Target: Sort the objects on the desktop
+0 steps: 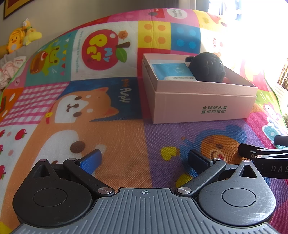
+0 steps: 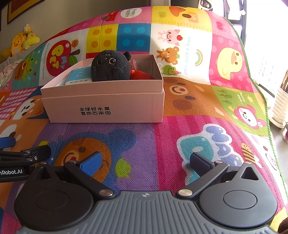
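A pink cardboard box (image 1: 203, 106) (image 2: 108, 106) with green or black printed characters stands on the colourful cartoon mat (image 1: 115, 136) (image 2: 162, 136). Inside it sit a black plush toy (image 1: 208, 67) (image 2: 110, 66), a blue and white packet (image 1: 173, 71) (image 2: 79, 76) and something red (image 2: 142, 75). My left gripper (image 1: 144, 160) is open low over the mat, in front of and left of the box, with nothing between its fingers. My right gripper (image 2: 145, 162) is open too, in front of and right of the box, also empty. Each gripper's side shows at the edge of the other's view.
Yellow plush toys (image 1: 21, 36) (image 2: 23, 40) lie at the far left beyond the mat, next to crumpled cloth (image 1: 10, 68). A white ribbed pot (image 2: 280, 108) stands off the mat's right edge by a bright window. A framed picture (image 2: 21, 9) hangs on the wall.
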